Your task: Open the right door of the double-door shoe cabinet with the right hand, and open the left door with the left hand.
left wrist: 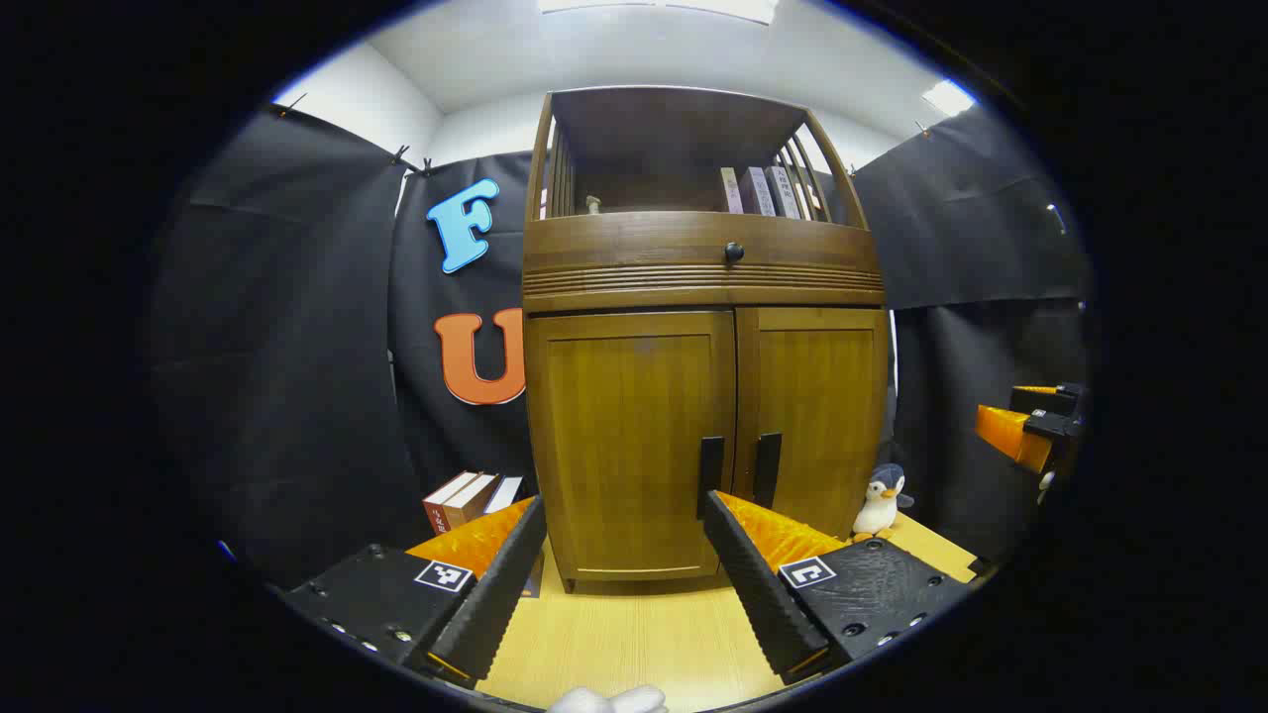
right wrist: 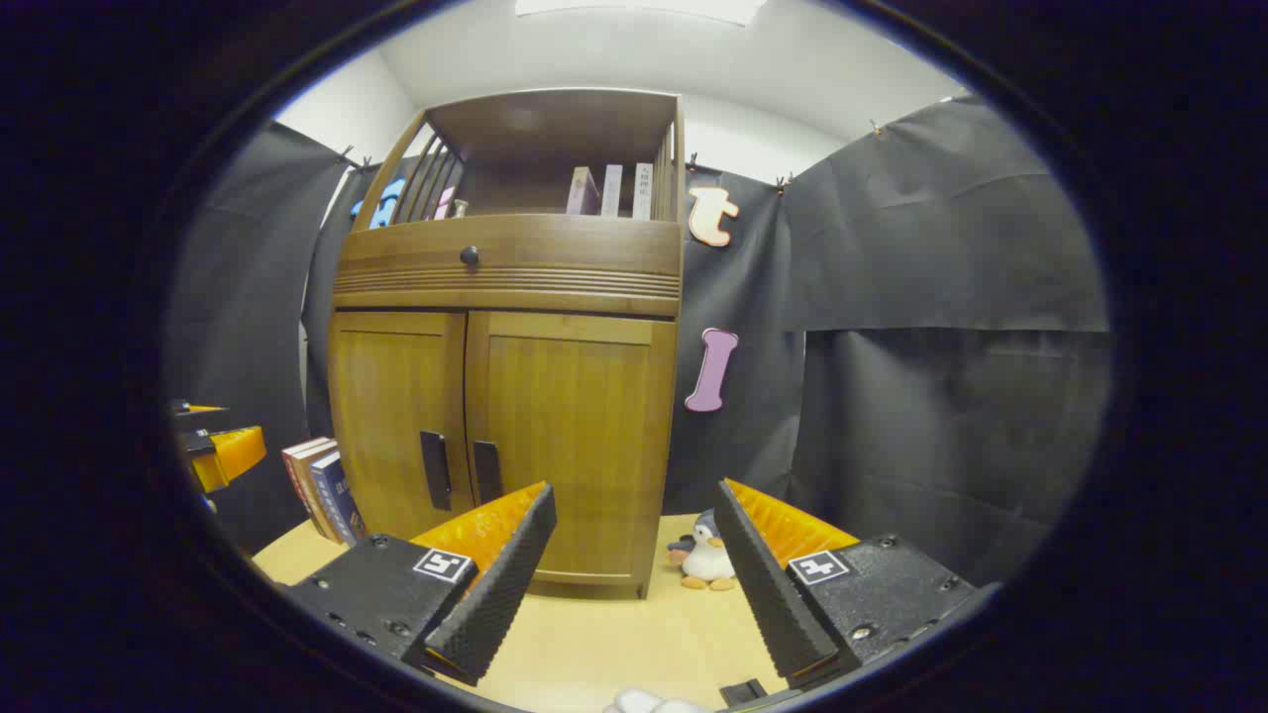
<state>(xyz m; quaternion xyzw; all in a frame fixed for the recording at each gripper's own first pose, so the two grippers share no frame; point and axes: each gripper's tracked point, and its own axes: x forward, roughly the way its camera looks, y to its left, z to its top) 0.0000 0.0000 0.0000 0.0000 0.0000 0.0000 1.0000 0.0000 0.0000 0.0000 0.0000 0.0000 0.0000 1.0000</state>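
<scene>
A brown wooden shoe cabinet [left wrist: 693, 287] [right wrist: 505, 267] stands on the table with both doors closed. Its left door [left wrist: 629, 436] [right wrist: 391, 416] and right door [left wrist: 817, 416] [right wrist: 570, 446] each carry a dark vertical handle by the centre seam: left handle [left wrist: 709, 475] [right wrist: 434, 469], right handle [left wrist: 766, 469] [right wrist: 486, 471]. My left gripper [left wrist: 621, 507] is open, a short way in front of the left door. My right gripper [right wrist: 634, 495] is open too, off the cabinet's right front corner. The right gripper also shows at the right edge [left wrist: 1030, 426], the left gripper at the left edge [right wrist: 213, 446].
A drawer with a round black knob [left wrist: 733, 252] [right wrist: 469, 255] sits above the doors, under an open shelf of books. Books [left wrist: 471, 495] [right wrist: 322, 485] lean left of the cabinet. A toy penguin [left wrist: 880, 503] [right wrist: 705, 557] stands at its right on the light wooden table [left wrist: 634, 634].
</scene>
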